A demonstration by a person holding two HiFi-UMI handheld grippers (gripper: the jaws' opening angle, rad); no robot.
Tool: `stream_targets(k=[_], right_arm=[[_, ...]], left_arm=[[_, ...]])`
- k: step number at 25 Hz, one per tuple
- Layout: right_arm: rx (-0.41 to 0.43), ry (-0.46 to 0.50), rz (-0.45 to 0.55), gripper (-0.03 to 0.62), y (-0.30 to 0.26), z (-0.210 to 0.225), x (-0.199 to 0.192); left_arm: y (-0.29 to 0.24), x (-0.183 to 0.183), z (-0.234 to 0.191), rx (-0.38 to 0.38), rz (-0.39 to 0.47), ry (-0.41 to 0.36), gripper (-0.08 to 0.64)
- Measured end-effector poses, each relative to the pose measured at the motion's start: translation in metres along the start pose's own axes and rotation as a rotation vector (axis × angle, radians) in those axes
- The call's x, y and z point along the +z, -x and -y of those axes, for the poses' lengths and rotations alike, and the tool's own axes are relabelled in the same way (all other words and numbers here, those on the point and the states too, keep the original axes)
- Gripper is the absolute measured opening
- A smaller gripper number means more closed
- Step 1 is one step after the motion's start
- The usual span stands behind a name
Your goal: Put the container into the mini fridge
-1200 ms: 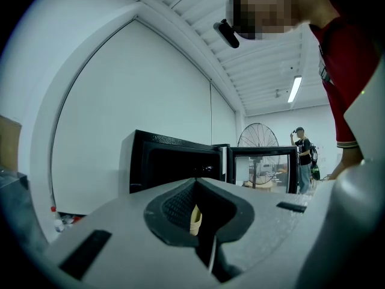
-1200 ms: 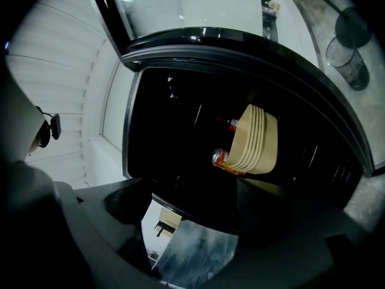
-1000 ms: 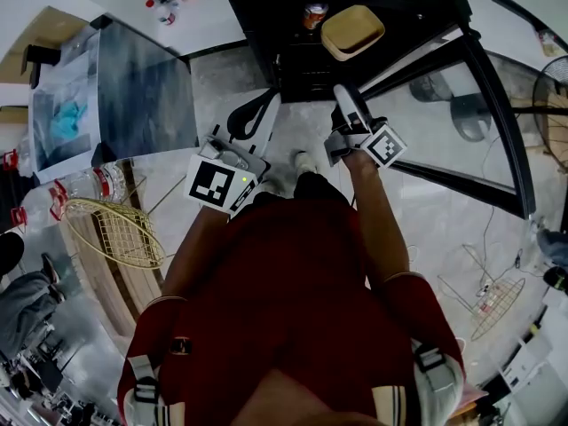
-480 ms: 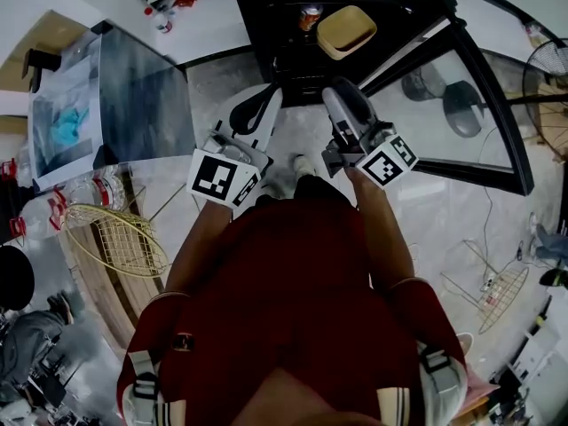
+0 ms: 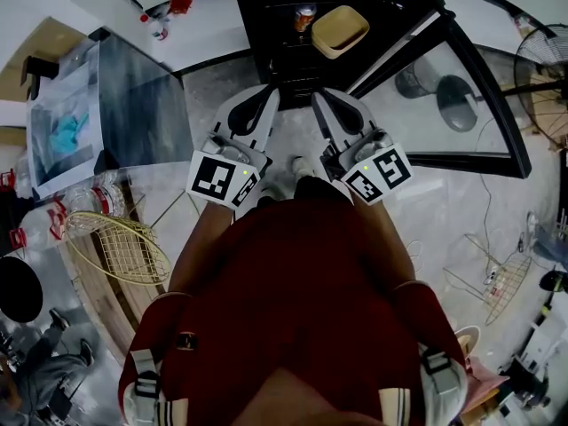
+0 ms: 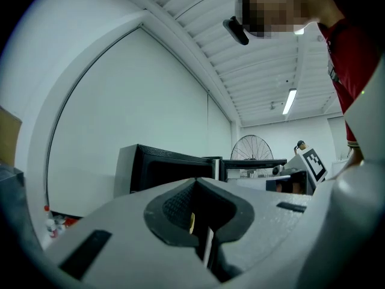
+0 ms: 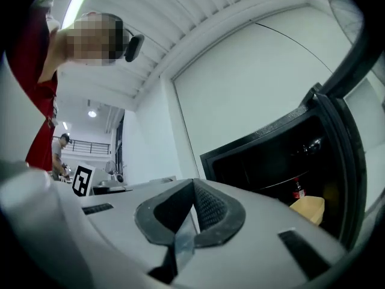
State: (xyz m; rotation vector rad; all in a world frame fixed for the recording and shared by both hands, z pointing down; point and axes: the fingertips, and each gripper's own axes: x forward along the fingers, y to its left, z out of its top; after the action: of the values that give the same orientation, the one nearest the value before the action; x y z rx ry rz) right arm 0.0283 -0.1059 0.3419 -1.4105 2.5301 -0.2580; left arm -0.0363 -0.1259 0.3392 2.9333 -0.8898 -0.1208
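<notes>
The black mini fridge (image 5: 277, 60) stands open on the floor in front of me, its glass door (image 5: 448, 105) swung out to the right. The tan container (image 5: 340, 31) rests on a shelf inside, beside a small bottle (image 5: 304, 16); the right gripper view also shows the container (image 7: 308, 209) and the bottle (image 7: 296, 191). My right gripper (image 5: 323, 105) (image 7: 186, 221) is shut and empty, short of the fridge opening. Beside it, my left gripper (image 5: 255, 112) (image 6: 201, 221) is shut too, holding nothing.
A dark-topped table (image 5: 133, 96) stands at the left, with plastic bottles (image 5: 98, 185) and a wire rack (image 5: 120, 247) below it. A fan (image 5: 543, 74) and more wire racks (image 5: 497, 282) are at the right. Another person (image 5: 35, 371) is at the lower left.
My right gripper has drawn back from the fridge toward my body and its jaws have come together. The container stays on the shelf. The left gripper has barely moved.
</notes>
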Motion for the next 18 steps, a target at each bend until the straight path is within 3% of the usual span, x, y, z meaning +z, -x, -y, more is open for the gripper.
stream_targets(k=[4, 18], right_arm=[[0.006, 0.071, -0.025, 0.002, 0.0, -0.016, 0.002], [0.01, 0.153, -0.049, 0.0, 0.015, -0.038, 0.004]], left_arm=[[0.005, 0.002, -0.002, 0.009, 0.014, 0.008, 0.006], [0.012, 0.004, 0.014, -0.007, 0.043, 0.021, 0.006]])
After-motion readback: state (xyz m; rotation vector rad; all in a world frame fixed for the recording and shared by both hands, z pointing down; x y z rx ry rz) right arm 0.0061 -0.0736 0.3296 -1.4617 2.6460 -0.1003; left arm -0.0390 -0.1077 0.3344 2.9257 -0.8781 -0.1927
